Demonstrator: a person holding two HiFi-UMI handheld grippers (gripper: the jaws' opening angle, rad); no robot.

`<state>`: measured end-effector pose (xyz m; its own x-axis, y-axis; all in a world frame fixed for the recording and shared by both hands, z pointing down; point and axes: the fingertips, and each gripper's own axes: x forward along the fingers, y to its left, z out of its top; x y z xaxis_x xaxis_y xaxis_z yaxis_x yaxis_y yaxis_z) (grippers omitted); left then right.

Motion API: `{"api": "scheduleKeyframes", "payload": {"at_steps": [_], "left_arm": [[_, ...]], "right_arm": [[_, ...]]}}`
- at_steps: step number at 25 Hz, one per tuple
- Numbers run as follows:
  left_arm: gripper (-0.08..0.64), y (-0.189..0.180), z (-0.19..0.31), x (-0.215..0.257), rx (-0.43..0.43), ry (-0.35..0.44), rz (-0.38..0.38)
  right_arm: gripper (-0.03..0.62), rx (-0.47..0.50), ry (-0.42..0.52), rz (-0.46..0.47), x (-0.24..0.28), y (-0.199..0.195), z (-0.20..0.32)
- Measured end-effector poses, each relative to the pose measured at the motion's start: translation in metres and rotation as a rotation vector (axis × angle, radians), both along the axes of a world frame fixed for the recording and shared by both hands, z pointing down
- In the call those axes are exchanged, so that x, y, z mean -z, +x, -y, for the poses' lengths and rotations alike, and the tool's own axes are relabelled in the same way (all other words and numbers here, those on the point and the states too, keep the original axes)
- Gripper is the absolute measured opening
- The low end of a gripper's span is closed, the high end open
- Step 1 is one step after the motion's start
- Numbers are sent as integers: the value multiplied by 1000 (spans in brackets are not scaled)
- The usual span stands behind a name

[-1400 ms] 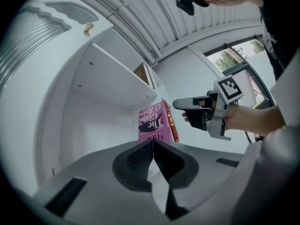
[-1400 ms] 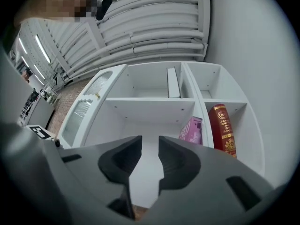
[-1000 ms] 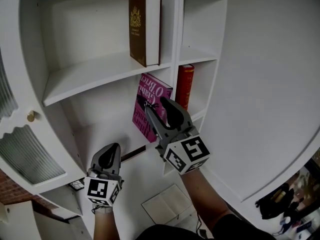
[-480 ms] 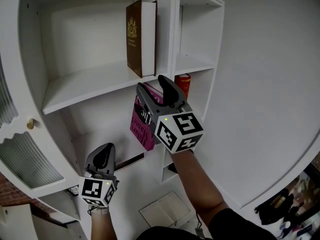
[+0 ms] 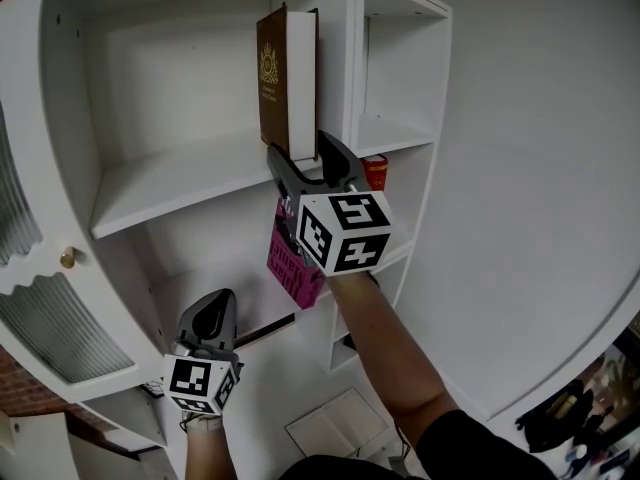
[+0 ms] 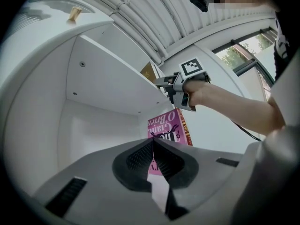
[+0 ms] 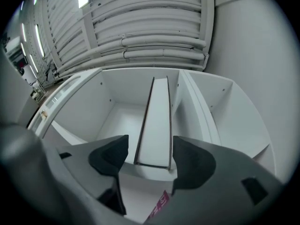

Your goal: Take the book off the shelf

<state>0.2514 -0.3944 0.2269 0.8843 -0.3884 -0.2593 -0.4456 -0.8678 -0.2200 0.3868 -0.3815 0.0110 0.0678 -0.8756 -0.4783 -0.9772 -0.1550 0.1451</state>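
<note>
A white shelf unit (image 5: 170,183) stood against a plain white wall (image 5: 520,168), with a ribbed-glass cabinet door (image 5: 50,318) and its brass knob (image 5: 67,259) to the left. Ribbed white ceiling panels (image 7: 140,22) ran overhead, and a window (image 6: 243,55) showed in the left gripper view. The brown book (image 5: 272,78) stood upright on the upper shelf against the divider. The right gripper (image 5: 300,148) was raised to its lower end, its jaws opening wide on either side of the page edge without pressing on it. A pink book (image 5: 290,263) leaned on the shelf below, and a red book (image 5: 375,171) stood in the narrow compartment beside it. The left gripper (image 5: 212,313) hung low, its jaws together and empty.
</note>
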Motion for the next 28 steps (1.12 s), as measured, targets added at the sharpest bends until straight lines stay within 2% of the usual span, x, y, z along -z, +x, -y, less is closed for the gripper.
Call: {"api": "scheduleKeyframes", "payload": {"at_steps": [5, 10, 16, 18, 28], "left_arm": [[9, 1, 3, 1, -1, -1, 1], [9, 2, 3, -2, -7, -6, 5], [9, 1, 3, -4, -6, -17, 2], [11, 0, 3, -5, -7, -21, 3], [9, 1, -10, -9, -30, -25, 4]], "right_arm": [[284, -81, -40, -17, 7, 8, 9], [284, -119, -66, -23, 9, 13, 15], [282, -136, -70, -10, 9, 18, 15], [259, -142, -63, -8, 9, 20, 14], [241, -101, -62, 6, 8, 19, 7]]}}
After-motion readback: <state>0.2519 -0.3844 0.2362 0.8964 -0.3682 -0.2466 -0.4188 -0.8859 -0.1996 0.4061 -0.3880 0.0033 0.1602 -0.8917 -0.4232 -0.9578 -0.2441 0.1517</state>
